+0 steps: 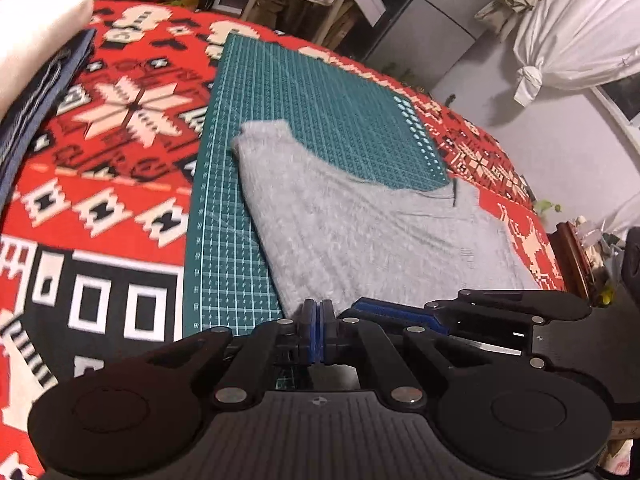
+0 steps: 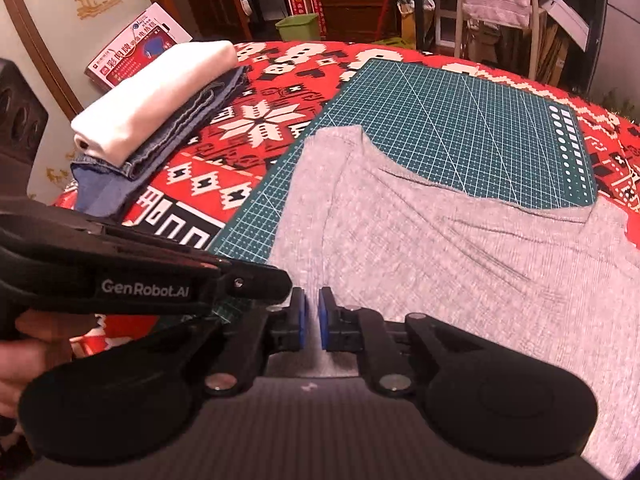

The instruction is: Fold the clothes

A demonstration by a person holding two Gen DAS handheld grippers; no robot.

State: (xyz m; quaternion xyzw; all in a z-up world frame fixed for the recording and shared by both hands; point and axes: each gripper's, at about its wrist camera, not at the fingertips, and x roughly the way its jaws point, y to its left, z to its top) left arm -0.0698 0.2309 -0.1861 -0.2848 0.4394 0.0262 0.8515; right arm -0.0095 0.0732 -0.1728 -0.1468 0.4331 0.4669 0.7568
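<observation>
Left gripper [image 1: 319, 330] at fuzzy grey garment [image 1: 360, 224].

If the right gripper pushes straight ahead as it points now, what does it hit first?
Most likely the grey garment: the right gripper is aimed low over the cloth lying on the green mat. Depth is unclear, so it might skim the fabric before touching. Nothing else shows in that line.

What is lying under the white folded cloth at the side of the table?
Under the white folded cloth is a stack of blue denim pieces, resting on the red patterned blanket. How many pieces lie beneath cannot be seen.
</observation>
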